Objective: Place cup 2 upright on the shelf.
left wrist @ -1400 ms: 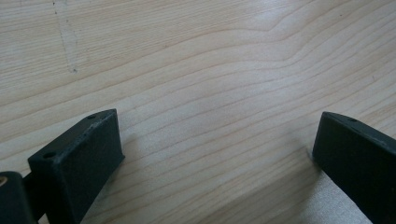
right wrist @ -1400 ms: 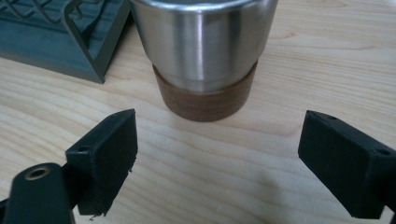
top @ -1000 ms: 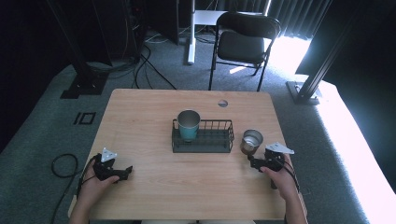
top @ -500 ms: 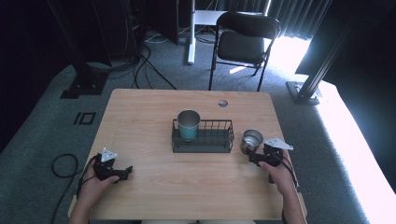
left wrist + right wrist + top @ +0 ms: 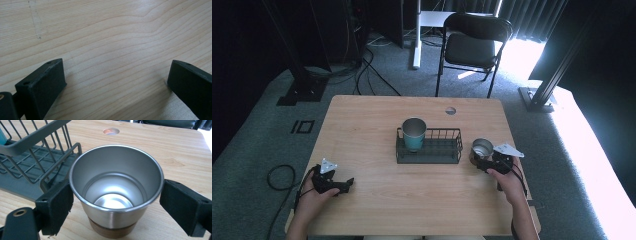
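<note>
Jaws now flanking steel cup [image 5: 115, 192], right gripper [image 5: 116, 202] advanced

Right gripper closes in on the steel cup

Over the last second the right gripper [image 5: 483, 163] has slid forward and to the left across the table [image 5: 362, 125], from a spot just short of the steel cup [image 5: 482, 148] to where its jaws now stand on either side of it. In the right gripper view the cup [image 5: 116, 187] sits between the two black jaws, the left one touching or nearly touching the wall, the right one with a narrow gap (so the jaws are not clamped). The person's right hand [image 5: 504, 181] and forearm have come forward with it.
</note>
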`<state>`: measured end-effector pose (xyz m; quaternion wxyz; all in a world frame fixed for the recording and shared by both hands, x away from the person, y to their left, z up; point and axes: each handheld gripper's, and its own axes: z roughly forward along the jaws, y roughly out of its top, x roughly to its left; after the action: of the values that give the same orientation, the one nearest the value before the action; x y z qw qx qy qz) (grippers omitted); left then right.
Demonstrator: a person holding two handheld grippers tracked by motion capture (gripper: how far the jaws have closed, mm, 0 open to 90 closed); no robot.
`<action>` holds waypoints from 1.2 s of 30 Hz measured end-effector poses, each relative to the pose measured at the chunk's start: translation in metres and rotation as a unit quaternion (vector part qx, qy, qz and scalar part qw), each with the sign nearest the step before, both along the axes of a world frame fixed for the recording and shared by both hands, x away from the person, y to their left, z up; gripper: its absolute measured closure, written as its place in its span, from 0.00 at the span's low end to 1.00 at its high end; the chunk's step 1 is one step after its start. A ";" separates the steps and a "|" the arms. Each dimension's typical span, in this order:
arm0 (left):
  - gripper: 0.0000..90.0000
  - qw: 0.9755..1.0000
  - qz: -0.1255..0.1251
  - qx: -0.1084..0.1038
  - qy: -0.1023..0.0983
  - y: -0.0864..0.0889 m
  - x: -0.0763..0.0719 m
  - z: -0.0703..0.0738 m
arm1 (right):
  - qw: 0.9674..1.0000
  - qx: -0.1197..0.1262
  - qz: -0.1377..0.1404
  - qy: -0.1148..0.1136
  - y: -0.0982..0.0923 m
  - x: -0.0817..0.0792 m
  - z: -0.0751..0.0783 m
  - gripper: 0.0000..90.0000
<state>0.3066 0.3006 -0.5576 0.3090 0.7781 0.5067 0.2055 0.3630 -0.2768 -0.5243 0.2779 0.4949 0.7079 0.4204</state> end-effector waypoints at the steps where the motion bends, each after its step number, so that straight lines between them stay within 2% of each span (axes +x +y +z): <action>1: 0.02 1.000 0.000 0.000 0.000 0.000 0.000 0.000 | 1.000 0.001 0.000 0.001 0.001 0.001 0.000 0.13; 9: 0.02 1.000 0.000 -0.001 -0.001 0.000 0.000 0.000 | 1.000 0.003 0.003 -0.002 0.003 0.006 0.001 0.13; 20: 0.02 1.000 0.000 0.000 -0.001 0.000 0.000 0.000 | 1.000 -0.014 0.010 -0.009 0.008 0.011 0.002 0.13; 28: 0.02 1.000 0.000 -0.001 -0.001 0.000 0.000 0.000 | 1.000 -0.008 0.002 -0.002 0.011 0.016 0.004 0.14; 30: 0.02 1.000 0.000 -0.001 -0.001 0.000 0.000 0.000 | 1.000 -0.015 0.005 0.000 0.012 0.016 0.005 0.14; 32: 0.02 1.000 0.000 -0.001 -0.001 0.000 0.000 0.000 | 1.000 -0.013 0.007 0.004 0.012 0.016 0.006 0.14; 36: 0.02 1.000 0.000 -0.001 -0.001 0.000 0.000 0.000 | 1.000 -0.013 0.005 0.001 0.010 0.016 0.009 0.14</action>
<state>0.3066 0.3006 -0.5577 0.3098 0.7778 0.5067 0.2059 0.3793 -0.2667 -0.5152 0.2819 0.4882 0.7158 0.4120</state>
